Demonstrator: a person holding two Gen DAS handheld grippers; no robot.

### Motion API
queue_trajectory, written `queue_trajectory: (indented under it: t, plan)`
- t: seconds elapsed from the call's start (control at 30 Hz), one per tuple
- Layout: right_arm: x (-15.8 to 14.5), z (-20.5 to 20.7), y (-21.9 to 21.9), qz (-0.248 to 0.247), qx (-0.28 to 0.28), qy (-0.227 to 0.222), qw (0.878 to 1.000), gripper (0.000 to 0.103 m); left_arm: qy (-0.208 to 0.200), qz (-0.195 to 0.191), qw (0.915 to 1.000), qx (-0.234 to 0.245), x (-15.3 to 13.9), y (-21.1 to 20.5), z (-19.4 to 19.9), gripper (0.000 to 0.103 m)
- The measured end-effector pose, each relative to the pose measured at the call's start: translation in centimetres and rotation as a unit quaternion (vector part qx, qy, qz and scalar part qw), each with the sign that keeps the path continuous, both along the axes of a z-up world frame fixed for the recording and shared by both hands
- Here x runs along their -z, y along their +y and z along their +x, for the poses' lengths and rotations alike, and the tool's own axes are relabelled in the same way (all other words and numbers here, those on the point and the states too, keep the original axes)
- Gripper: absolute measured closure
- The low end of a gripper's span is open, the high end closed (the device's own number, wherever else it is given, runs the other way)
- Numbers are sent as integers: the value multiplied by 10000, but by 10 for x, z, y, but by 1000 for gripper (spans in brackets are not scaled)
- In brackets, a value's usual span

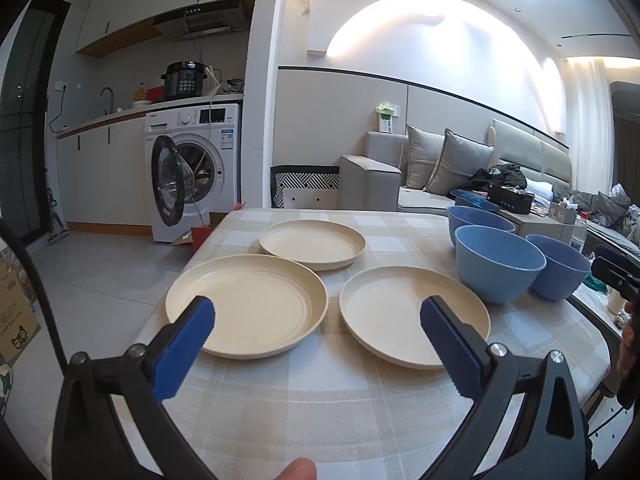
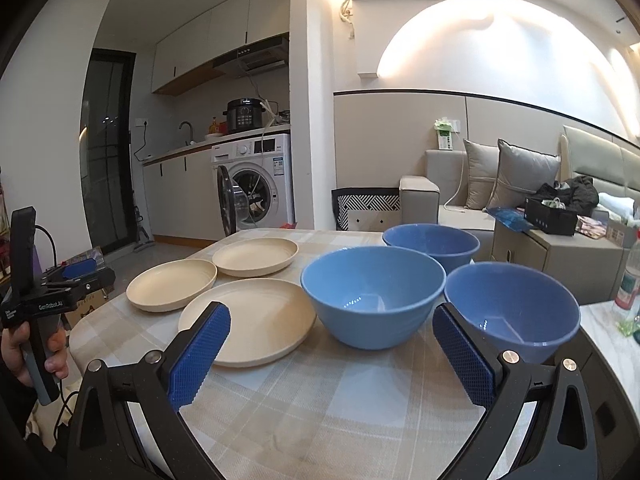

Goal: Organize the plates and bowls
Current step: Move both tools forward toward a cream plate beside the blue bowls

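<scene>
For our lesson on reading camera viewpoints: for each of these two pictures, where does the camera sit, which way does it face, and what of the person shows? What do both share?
Left wrist: sits on the left gripper, open, facing the cream plates on the checked tablecloth; a fingertip shows below.
Right wrist: sits on the right gripper, open, facing the blue bowls; the left hand shows at the left edge.
Shared: three plates, three bowls, the washing machine and the sofa.
</scene>
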State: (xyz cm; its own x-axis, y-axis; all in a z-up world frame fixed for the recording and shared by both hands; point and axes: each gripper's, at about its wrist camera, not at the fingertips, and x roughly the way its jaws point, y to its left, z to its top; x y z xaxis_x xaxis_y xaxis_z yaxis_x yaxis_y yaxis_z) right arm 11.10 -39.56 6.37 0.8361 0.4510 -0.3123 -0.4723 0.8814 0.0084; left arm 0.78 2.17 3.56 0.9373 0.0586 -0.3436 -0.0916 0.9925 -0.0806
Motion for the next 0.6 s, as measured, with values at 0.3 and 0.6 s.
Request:
queue_trajectory:
  t: [0.3, 0.6]
  plan:
    - [-21, 11, 25, -62, -388, -12, 9992, 0, 11, 45, 9994, -355, -18, 13, 15, 0]
    - [-51, 26, 58, 115, -802, 5, 9967, 0, 129, 53, 9982, -587, -29, 26, 30, 0]
